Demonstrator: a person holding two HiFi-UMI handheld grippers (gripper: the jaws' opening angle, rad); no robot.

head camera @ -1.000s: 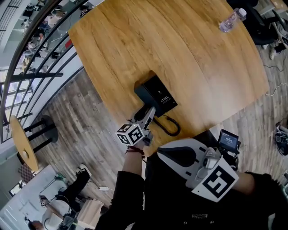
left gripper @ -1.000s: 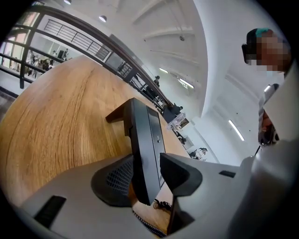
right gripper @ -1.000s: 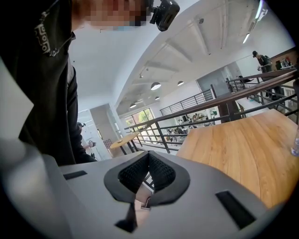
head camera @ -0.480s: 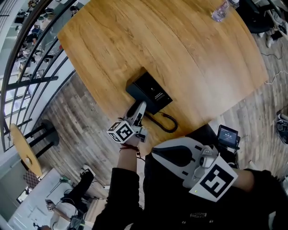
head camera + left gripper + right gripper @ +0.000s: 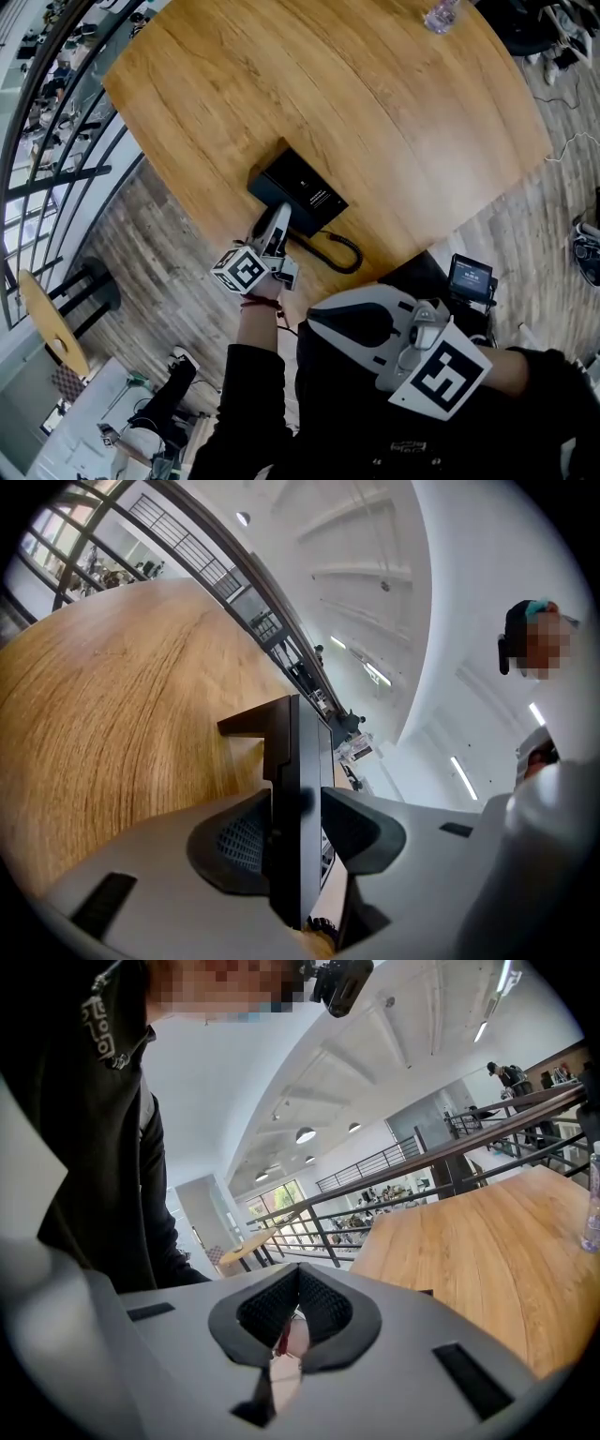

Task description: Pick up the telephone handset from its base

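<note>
A black telephone base [image 5: 302, 190] sits near the front edge of the wooden table [image 5: 375, 103]. Its coiled cord [image 5: 336, 253] loops to the right of my left gripper. My left gripper [image 5: 275, 225] reaches in at the base's near left side. In the left gripper view its jaws are shut on the thin black handset [image 5: 297, 761], which stands on edge between the pads [image 5: 239, 841]. My right gripper [image 5: 361, 325] hangs low by my body, off the table, its jaws shut with nothing between them [image 5: 296, 1309].
A plastic bottle [image 5: 439, 14] lies at the table's far right. A small screen device [image 5: 469, 278] is by the table's near edge on the right. A metal railing [image 5: 56, 122] runs along the left, with a round side table [image 5: 42, 319] below it.
The whole scene has slid left in the head view as my head moved. My left gripper stays clamped at the phone's near side; the right gripper holds its place.
</note>
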